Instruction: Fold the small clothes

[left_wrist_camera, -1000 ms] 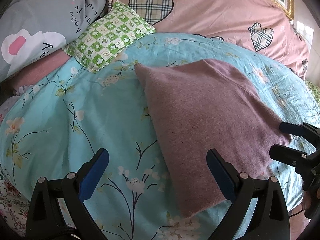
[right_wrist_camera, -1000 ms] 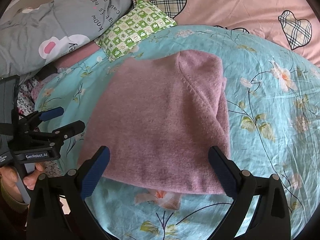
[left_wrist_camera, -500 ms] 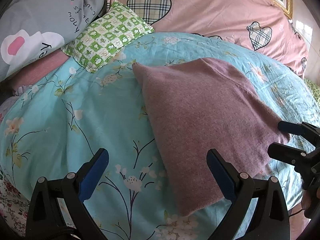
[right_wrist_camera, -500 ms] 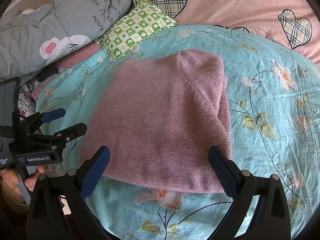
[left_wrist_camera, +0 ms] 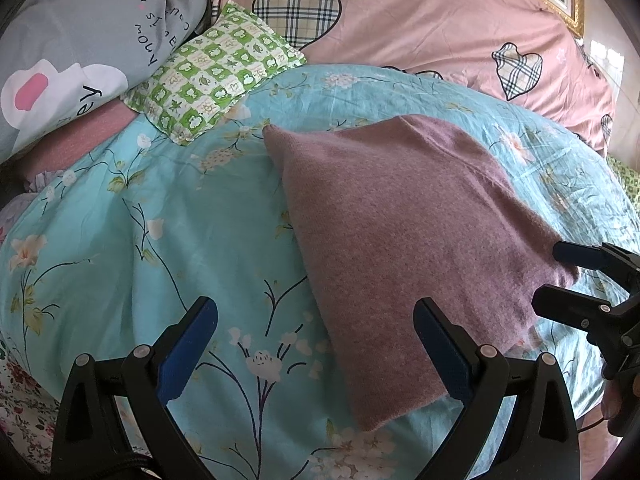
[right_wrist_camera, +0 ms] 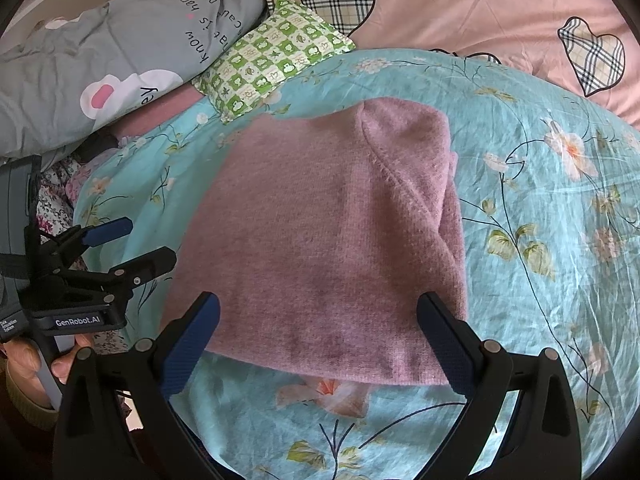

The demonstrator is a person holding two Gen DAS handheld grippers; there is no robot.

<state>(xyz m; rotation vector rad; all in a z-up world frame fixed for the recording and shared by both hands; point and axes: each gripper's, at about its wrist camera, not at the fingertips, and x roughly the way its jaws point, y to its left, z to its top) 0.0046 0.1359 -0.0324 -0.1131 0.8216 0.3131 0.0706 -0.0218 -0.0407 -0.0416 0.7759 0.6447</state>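
Observation:
A mauve knit garment (left_wrist_camera: 400, 220) lies folded flat on the turquoise floral bedspread (left_wrist_camera: 160, 220); it also shows in the right wrist view (right_wrist_camera: 328, 232). My left gripper (left_wrist_camera: 316, 344) is open and empty, hovering over the bedspread at the garment's near left edge. My right gripper (right_wrist_camera: 318, 340) is open and empty, just above the garment's near edge. Each gripper shows in the other's view, the right one (left_wrist_camera: 560, 280) at the garment's right corner, the left one (right_wrist_camera: 132, 244) beside its left edge.
A green checked pillow (left_wrist_camera: 212, 76), a grey printed quilt (left_wrist_camera: 80, 48) and a pink quilt with plaid hearts (left_wrist_camera: 420, 24) lie at the back of the bed. The bed's near edge runs below both grippers.
Both grippers have drawn back slightly from the garment and stay open. The garment has not moved.

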